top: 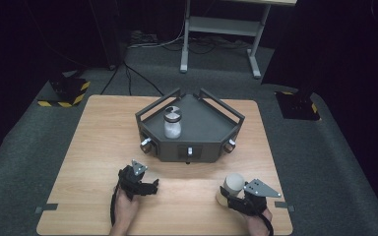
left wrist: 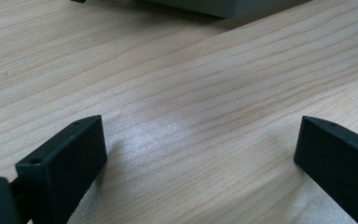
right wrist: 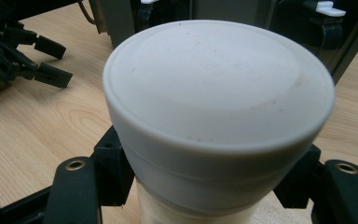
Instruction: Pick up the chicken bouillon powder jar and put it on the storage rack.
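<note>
A cream-white round container (top: 233, 185) with a wide lid (right wrist: 216, 88) stands near the table's front right. My right gripper (top: 237, 199) is shut on its body just under the lid. Over bare wood at the front left my left gripper (top: 153, 185) is open, its black fingers (left wrist: 63, 161) wide apart with nothing between them. A glass jar (top: 172, 123) of white powder with a metal cap stands on a dark grey angular stand (top: 204, 130) at mid-table.
The stand carries raised rails and small knobs (top: 146, 143) on its front faces. The wooden table (top: 93, 147) ends close behind both hands. A desk frame (top: 221, 29) and cables lie on the floor beyond. The other gripper (right wrist: 46, 60) shows far left in the right gripper view.
</note>
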Tool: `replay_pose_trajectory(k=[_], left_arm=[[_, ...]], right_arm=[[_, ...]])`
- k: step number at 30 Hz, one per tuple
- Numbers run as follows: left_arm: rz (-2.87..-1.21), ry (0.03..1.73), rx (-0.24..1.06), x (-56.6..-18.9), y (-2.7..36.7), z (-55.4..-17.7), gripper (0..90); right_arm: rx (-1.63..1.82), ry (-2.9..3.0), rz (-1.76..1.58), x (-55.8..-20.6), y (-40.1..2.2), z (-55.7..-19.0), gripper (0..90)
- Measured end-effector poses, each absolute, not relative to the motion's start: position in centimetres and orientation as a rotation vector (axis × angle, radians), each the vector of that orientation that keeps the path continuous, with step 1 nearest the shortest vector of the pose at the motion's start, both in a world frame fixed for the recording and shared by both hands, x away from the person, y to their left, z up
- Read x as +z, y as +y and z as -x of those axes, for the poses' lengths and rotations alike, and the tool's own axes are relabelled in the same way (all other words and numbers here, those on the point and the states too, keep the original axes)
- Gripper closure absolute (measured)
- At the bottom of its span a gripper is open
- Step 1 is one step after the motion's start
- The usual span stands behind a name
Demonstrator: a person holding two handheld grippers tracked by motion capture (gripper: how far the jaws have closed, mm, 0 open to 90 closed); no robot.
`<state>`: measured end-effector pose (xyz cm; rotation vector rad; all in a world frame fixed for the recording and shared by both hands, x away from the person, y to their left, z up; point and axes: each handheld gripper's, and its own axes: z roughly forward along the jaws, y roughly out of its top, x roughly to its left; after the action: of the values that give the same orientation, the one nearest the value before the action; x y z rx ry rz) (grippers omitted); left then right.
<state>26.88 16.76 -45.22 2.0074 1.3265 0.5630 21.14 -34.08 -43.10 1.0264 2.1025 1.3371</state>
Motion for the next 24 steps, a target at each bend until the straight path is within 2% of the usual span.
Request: replay_pose_trajectory(k=[24], left_arm=[[-2.002,1.345,0.568,-45.2,16.7,-26.8,0.6]], right_arm=[[1.333,2.102,-1.019,-41.9,-34.0,-21.5,35.3]])
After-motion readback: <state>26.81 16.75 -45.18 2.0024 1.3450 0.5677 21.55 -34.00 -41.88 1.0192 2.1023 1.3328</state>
